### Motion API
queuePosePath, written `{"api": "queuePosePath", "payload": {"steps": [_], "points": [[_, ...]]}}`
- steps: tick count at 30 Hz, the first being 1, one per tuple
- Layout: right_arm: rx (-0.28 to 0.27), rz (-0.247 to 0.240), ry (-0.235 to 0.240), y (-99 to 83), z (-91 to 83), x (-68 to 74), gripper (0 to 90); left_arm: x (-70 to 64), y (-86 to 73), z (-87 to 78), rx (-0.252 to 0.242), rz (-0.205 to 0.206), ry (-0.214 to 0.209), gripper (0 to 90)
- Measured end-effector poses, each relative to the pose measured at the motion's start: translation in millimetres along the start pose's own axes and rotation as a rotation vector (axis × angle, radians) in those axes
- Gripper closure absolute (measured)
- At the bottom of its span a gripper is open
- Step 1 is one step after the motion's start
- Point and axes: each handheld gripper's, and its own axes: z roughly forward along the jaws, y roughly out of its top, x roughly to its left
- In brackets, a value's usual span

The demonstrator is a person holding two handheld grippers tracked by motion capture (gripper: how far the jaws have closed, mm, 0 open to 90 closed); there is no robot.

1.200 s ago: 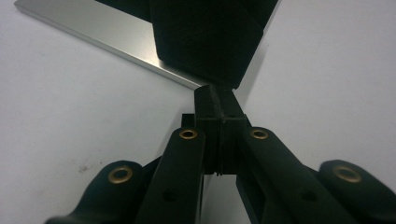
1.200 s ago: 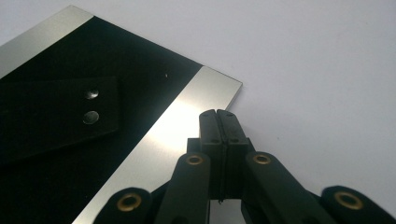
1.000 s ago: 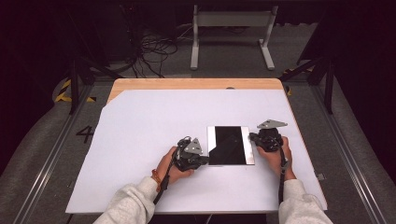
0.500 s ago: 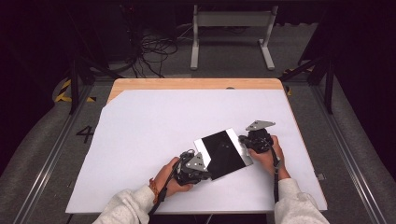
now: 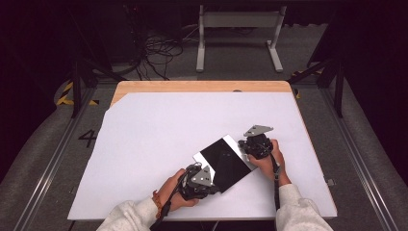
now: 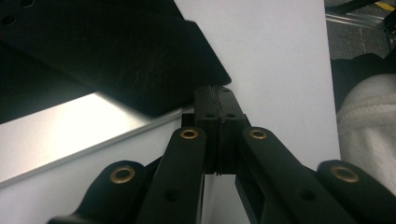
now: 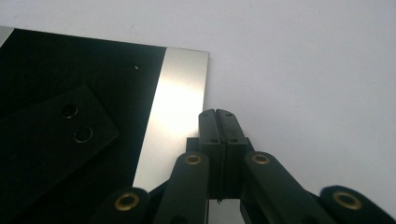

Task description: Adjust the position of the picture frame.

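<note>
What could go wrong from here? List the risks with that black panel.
1. Both grippers, left and right, are shut and only press against the edges of the black panel rather than clamping it, so it may slip or spin away.
2. The panel lies skewed on the white table cover; further pushing might scrape its silver border.

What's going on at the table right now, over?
Left gripper shut, right gripper shut, both against the black panel's silver edges. Panel flat, skewed on white table. Nothing in the way.

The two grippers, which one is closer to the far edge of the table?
The right gripper, at the black panel's far right edge; the left gripper sits nearer the person.
</note>
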Motion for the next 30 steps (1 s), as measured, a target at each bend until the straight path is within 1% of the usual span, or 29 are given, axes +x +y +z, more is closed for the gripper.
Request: {"api": "queuePosePath", "payload": {"steps": [1,2,3,4,5,6,8,9,10,11,12,13,14,15,17,18,21,23,24,25,27,28,29,30], "points": [[-0.012,0.007,0.004,-2.2,-2.4,-0.2,90.0,1.0,-2.6,-6.3,-0.014,-0.004,0.005,90.0],[-0.026,0.001,-0.011,-7.9,-10.4,0.1,90.0,4.6,-7.1,-17.7,-0.046,-0.014,0.015,90.0],[-0.029,-0.005,-0.016,-9.7,-14.0,0.6,90.0,7.6,-10.1,-24.6,-0.055,-0.02,0.039,90.0],[-0.036,-0.011,-0.011,-12.2,-19.9,1.6,90.0,11.8,-13.4,-31.4,-0.061,-0.027,0.061,90.0],[-0.036,-0.011,-0.011,-12.2,-19.9,1.6,90.0,11.8,-13.4,-31.4,-0.061,-0.027,0.061,90.0],[-0.043,-0.006,0.005,-15.0,-26.3,2.8,90.0,17.9,-18.4,-39.3,-0.078,-0.056,0.094,90.0],[-0.043,-0.022,0.022,-21.7,-40.4,8.2,90.0,31.7,-27.7,-51.2,-0.114,-0.109,0.134,90.0],[-0.045,-0.024,0.032,-27.1,-47.9,12.2,90.0,37.8,-31.2,-55.4,-0.122,-0.127,0.157,90.0],[-0.046,-0.035,0.032,-31.3,-53.3,15.8,90.0,44.0,-34.4,-58.7,-0.137,-0.152,0.168,90.0],[-0.043,-0.053,0.03,-35.1,-58.4,18.9,90.0,48.4,-36.6,-60.6,-0.152,-0.171,0.168,90.0],[-0.042,-0.058,0.03,-37.9,-62.1,21.3,90.0,54.9,-39.8,-62.4,-0.153,-0.189,0.183,90.0],[-0.048,-0.054,0.039,-43.3,-68.5,24.2,90.0,57.8,-41.0,-62.7,-0.149,-0.192,0.188,90.0],[-0.048,-0.047,0.043,-45.9,-70.8,25.5,90.0,61.8,-42.6,-62.4,-0.15,-0.203,0.191,90.0],[-0.036,-0.05,0.041,-50.0,-73.0,28.2,90.0,64.2,-43.2,-61.5,-0.146,-0.209,0.196,90.0],[-0.019,-0.058,0.035,-55.0,-75.3,31.2,90.0,68.1,-42.7,-59.3,-0.135,-0.211,0.213,90.0],[-0.018,-0.051,0.039,-57.3,-76.1,31.7,90.0,71.7,-42.1,-57.5,-0.132,-0.217,0.223,90.0],[-0.003,-0.048,0.03,-62.7,-75.1,31.4,90.0,80.0,-40.8,-53.6,-0.133,-0.234,0.232,90.0],[0.005,-0.037,0.03,-64.4,-72.8,30.0,90.0,86.3,-39.1,-50.6,-0.143,-0.246,0.226,89.9],[0.009,-0.04,0.03,-65.2,-71.6,29.5,90.0,87.8,-38.3,-49.6,-0.152,-0.245,0.231,89.5],[0.006,-0.034,0.031,-65.5,-71.5,29.4,90.0,89.2,-37.2,-48.0,-0.157,-0.244,0.227,89.6],[0.008,-0.041,0.026,-64.7,-72.0,28.3,90.0,91.9,-35.1,-42.7,-0.14,-0.242,0.213,90.0],[0.006,-0.042,0.019,-64.5,-72.0,26.9,90.0,93.1,-34.4,-39.5,-0.133,-0.239,0.215,90.0],[0.006,-0.034,0.016,-65.1,-71.1,25.1,90.0,94.4,-34.0,-36.6,-0.121,-0.24,0.217,90.0],[-0.002,-0.02,0.026,-66.1,-70.2,23.1,90.0,95.1,-33.9,-33.4,-0.11,-0.247,0.22,90.0]]}}
